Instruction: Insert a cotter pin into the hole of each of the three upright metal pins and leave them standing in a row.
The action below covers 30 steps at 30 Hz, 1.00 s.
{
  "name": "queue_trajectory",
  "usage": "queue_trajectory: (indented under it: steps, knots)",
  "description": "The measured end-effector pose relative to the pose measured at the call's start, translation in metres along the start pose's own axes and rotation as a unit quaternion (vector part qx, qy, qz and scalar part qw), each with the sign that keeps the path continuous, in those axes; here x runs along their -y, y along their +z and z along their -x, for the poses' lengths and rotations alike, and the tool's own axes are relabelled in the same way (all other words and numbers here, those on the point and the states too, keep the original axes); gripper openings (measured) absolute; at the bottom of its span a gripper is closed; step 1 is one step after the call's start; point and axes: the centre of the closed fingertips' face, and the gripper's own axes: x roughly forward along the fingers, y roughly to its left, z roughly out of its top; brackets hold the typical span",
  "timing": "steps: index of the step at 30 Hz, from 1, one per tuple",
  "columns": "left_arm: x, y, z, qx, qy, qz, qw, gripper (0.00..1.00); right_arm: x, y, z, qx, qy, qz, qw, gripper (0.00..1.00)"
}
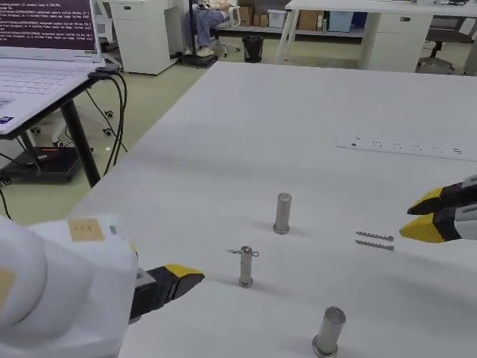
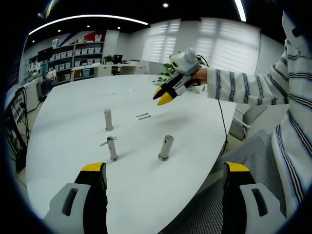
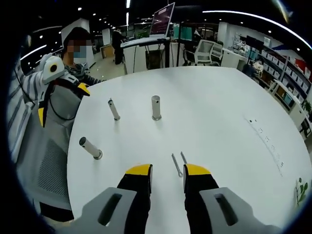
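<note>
Three metal pins stand upright on the white table [image 1: 223,149]: a far pin [image 1: 282,213], a thinner middle pin [image 1: 246,267] with a cotter pin [image 1: 244,253] through its top, and a near pin [image 1: 329,331]. Two loose cotter pins [image 1: 374,240] lie flat to the right. My right gripper [image 1: 417,216] hovers open just right of them; in the right gripper view they [image 3: 178,163] lie just ahead of its tips [image 3: 168,171]. My left gripper [image 1: 179,280] is low at the left, open wide [image 2: 165,169], with nothing in it and the pins [image 2: 112,148] ahead.
A white power strip [image 1: 406,147] lies at the table's far right. A laptop [image 1: 45,45] sits on a side stand to the left, with cables hanging. Desks and cabinets stand beyond the table. A person's striped sleeve [image 2: 253,87] reaches in behind the right gripper.
</note>
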Motion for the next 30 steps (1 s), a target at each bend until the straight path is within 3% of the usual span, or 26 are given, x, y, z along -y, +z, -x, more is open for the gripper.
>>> queue_trajectory:
  steps: [5,12,16,24,30]
  knots:
    - [0.001,-0.002,0.001,0.000,0.002,0.004,1.0000,0.99,-0.002,-0.009,-0.014,-0.040,0.016,0.030,0.9986,0.20]
    - [0.002,-0.004,0.000,-0.001,0.005,0.010,0.9999,0.99,0.000,-0.013,-0.029,-0.063,0.031,0.039,0.9968,0.14]
    - [0.006,-0.006,-0.002,-0.002,0.000,0.018,0.9998,0.98,0.006,-0.028,-0.042,-0.096,0.040,0.050,0.9933,0.12]
    - [0.009,-0.010,-0.007,-0.010,-0.005,0.018,0.9998,0.97,0.009,-0.030,-0.053,-0.104,0.046,0.051,0.9922,0.07]
    - [0.007,-0.013,-0.010,-0.015,-0.001,0.017,0.9997,0.97,0.009,-0.035,-0.055,-0.124,0.050,0.066,0.9888,0.04]
